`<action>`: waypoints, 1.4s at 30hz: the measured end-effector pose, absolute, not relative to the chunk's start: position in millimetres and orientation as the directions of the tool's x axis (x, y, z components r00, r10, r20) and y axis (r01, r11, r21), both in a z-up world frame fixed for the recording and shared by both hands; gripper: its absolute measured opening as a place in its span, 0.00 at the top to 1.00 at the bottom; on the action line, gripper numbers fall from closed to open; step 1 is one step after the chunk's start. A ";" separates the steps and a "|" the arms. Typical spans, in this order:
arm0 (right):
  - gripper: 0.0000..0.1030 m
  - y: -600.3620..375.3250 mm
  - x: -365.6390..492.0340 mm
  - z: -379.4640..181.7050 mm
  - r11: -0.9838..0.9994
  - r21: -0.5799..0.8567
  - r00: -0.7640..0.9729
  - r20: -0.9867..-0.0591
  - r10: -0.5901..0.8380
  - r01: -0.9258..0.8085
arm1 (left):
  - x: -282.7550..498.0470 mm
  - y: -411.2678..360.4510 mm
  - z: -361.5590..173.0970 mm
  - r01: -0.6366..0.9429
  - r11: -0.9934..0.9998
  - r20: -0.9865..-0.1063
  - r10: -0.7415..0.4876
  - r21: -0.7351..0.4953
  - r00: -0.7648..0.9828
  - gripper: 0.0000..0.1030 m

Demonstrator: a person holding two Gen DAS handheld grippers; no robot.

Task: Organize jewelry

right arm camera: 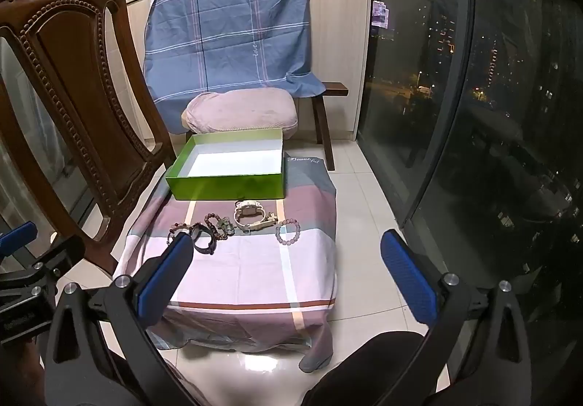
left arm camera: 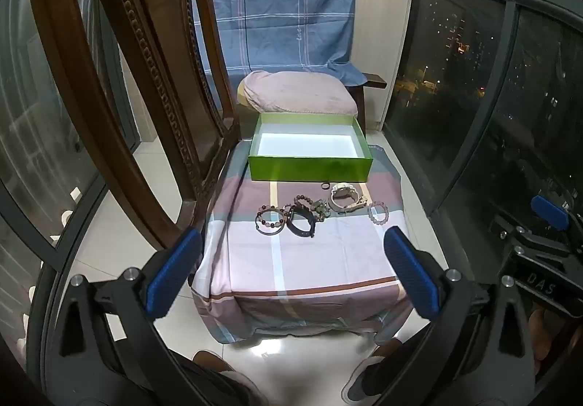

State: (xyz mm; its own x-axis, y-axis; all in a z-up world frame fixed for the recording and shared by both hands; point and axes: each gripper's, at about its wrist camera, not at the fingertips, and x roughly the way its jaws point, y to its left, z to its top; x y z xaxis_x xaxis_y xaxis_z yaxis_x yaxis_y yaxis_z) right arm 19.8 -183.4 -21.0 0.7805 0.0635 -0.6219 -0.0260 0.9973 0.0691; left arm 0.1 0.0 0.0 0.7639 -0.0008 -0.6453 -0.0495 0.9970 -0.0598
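Both the left gripper (left arm camera: pixel 291 271) and right gripper (right arm camera: pixel 286 275) have fingers spread wide, pinching nothing. The bracelets (left arm camera: pixel 269 220) and a watch (left arm camera: pixel 346 200) lie mid-frame on the cloth-covered surface (left arm camera: pixel 291 260), just below the open green box (left arm camera: pixel 309 164).

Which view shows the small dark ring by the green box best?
The left wrist view: the ring stands clear on the cloth before the green box. In the right wrist view I cannot make it out beside the white watch.
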 end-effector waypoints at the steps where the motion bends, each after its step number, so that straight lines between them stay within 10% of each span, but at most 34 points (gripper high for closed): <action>1: 0.03 -183.9 19.8 -21.2 0.997 0.070 0.780 -0.622 0.064 -0.026 | 0.4 0.0 -0.3 -0.047 0.997 -0.647 -0.003 -0.060 0.763 0.04; 42: 0.03 -185.4 23.4 -21.2 0.997 0.077 0.770 -0.634 0.071 -0.029 | 4.3 -3.4 -2.9 -0.035 0.998 -0.631 -0.002 -0.046 0.776 0.04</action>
